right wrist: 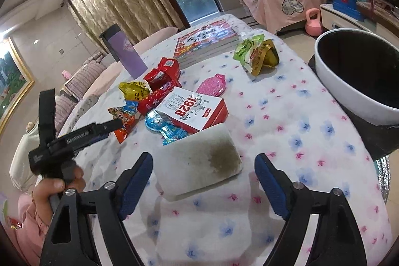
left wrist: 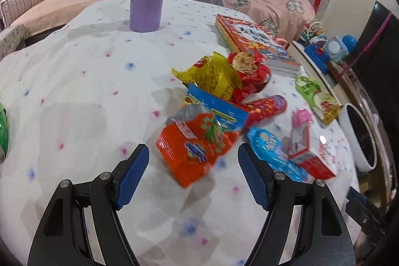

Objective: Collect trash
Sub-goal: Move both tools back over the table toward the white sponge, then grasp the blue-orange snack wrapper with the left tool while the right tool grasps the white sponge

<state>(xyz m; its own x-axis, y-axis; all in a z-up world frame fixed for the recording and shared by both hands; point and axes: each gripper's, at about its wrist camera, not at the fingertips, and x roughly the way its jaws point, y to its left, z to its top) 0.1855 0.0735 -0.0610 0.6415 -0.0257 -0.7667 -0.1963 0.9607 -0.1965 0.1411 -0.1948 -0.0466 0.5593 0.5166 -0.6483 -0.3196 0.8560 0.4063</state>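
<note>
Left hand-held gripper [left wrist: 193, 175] hovers wide open, nothing between its blue ribbed pads, the orange wrapper [left wrist: 193, 148] lying just ahead at lower centre, long axis running up toward the pile. Right hand-held gripper [right wrist: 203, 181] is open too, empty, facing a stained white sponge [right wrist: 199, 163] at centre frame. Crinkly foil wrappers, a glossy carton [right wrist: 193, 109], all on the floral tabletop [right wrist: 286, 141]. White bin [right wrist: 354, 81] sits upper right, nearer the right hand-held gripper.

Left gripper [left wrist: 193, 157]: jaws apart, nothing clamped, angled downward.
Right gripper [right wrist: 203, 166]: jaws apart, pads pressing nothing.
Left hand [right wrist: 53, 187]: wrapped round its handle.
</note>
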